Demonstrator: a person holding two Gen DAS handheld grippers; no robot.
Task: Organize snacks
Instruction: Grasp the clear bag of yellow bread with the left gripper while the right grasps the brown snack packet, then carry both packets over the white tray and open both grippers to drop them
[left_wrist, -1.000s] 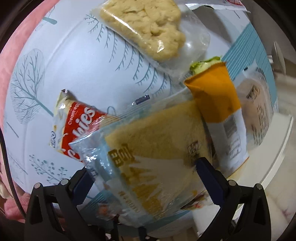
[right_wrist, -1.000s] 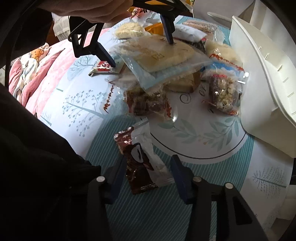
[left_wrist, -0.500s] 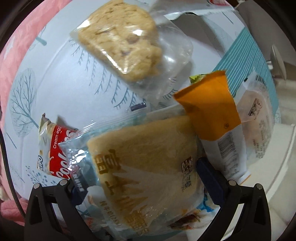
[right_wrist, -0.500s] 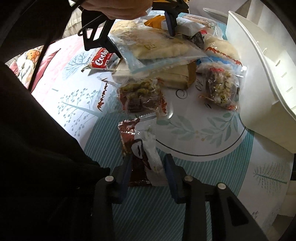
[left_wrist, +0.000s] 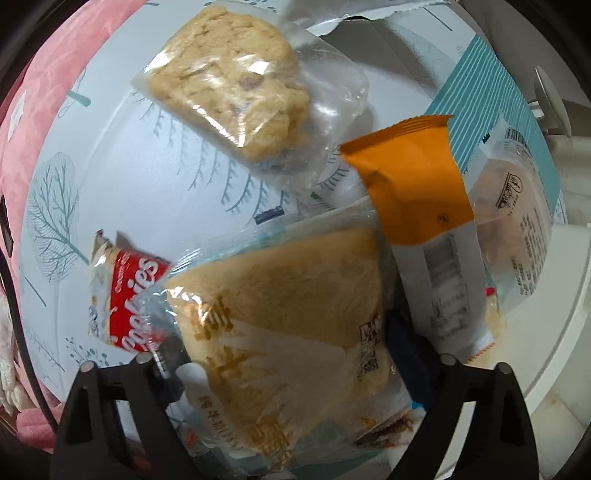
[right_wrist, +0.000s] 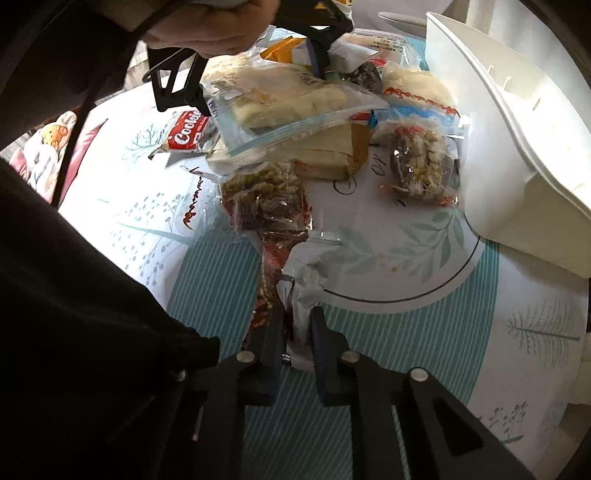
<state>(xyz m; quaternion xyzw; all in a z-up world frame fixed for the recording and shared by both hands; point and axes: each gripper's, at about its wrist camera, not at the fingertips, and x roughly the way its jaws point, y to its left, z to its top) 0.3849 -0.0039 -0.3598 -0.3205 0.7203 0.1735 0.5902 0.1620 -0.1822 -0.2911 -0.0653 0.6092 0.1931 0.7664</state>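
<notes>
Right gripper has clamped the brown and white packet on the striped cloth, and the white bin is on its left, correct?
Not quite. The right gripper has just been closing onto the brown and white packet, which sits between its pads on the striped cloth, but the white bin is on the right in the right wrist view.

surface: tree-print tablecloth (right_wrist: 424, 332), teal stripes | left edge: pink blanket (left_wrist: 55, 92) | light: bright
</notes>
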